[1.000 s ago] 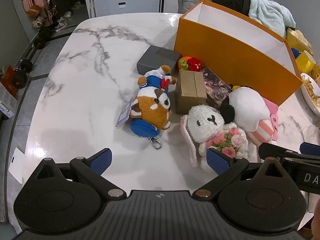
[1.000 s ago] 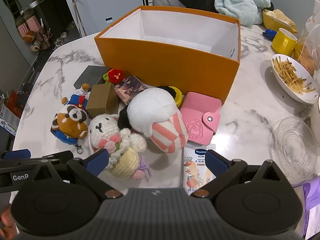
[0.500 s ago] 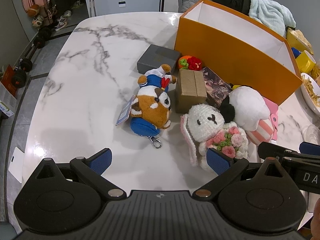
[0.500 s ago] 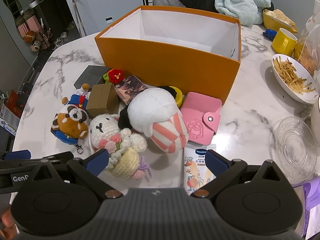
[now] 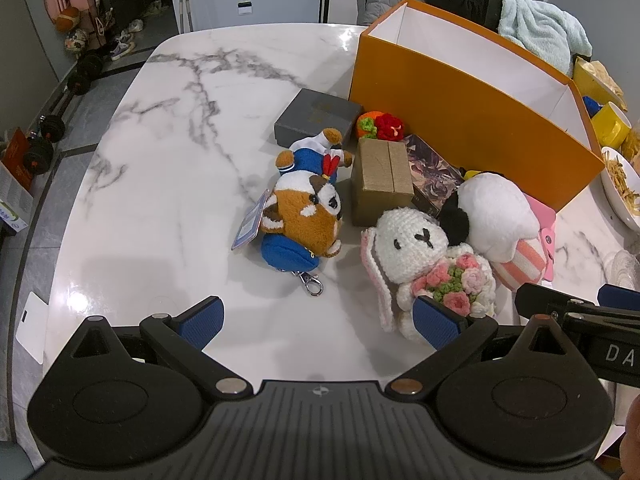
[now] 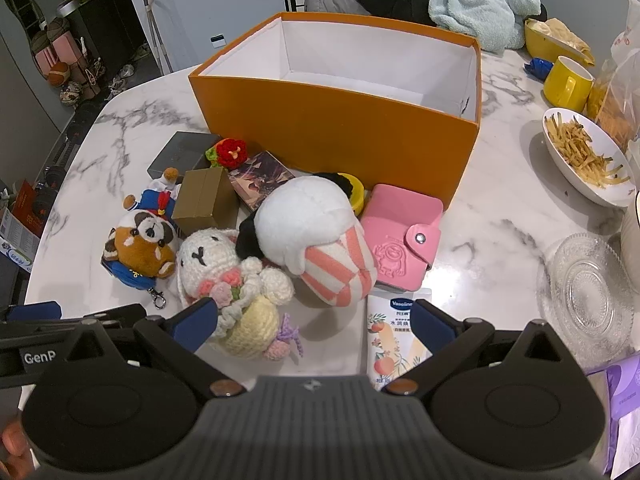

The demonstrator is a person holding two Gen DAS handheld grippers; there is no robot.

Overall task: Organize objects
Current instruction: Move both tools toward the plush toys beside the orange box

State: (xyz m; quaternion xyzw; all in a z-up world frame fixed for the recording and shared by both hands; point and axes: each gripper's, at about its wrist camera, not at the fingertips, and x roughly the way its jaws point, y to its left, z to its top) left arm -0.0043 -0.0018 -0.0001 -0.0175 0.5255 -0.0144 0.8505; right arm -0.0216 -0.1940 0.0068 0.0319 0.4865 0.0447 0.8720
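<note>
An empty orange box (image 6: 340, 120) (image 5: 472, 120) stands at the back of the marble table (image 5: 168, 152). In front of it lie a red-panda plush (image 5: 304, 212) (image 6: 140, 244), a crochet bunny with flowers (image 5: 424, 256) (image 6: 228, 272), a white plush with striped legs (image 6: 316, 232) (image 5: 500, 216), a gold carton (image 5: 382, 180) (image 6: 206, 200), a grey box (image 5: 316, 116), a pink card wallet (image 6: 404, 240), a crochet flower (image 6: 228, 152) and a Vaseline tube (image 6: 394, 340). My left gripper (image 5: 320, 322) is open near the table's front, short of the panda. My right gripper (image 6: 314, 326) is open, just before the bunny and tube.
A bowl of fries (image 6: 584, 160), a yellow mug (image 6: 568, 82), a glass dish (image 6: 588, 292) and a snack bag (image 6: 616, 92) sit at the right. Clothes (image 6: 472, 8) are heaped behind the box. Bare marble stretches to the left of the toys.
</note>
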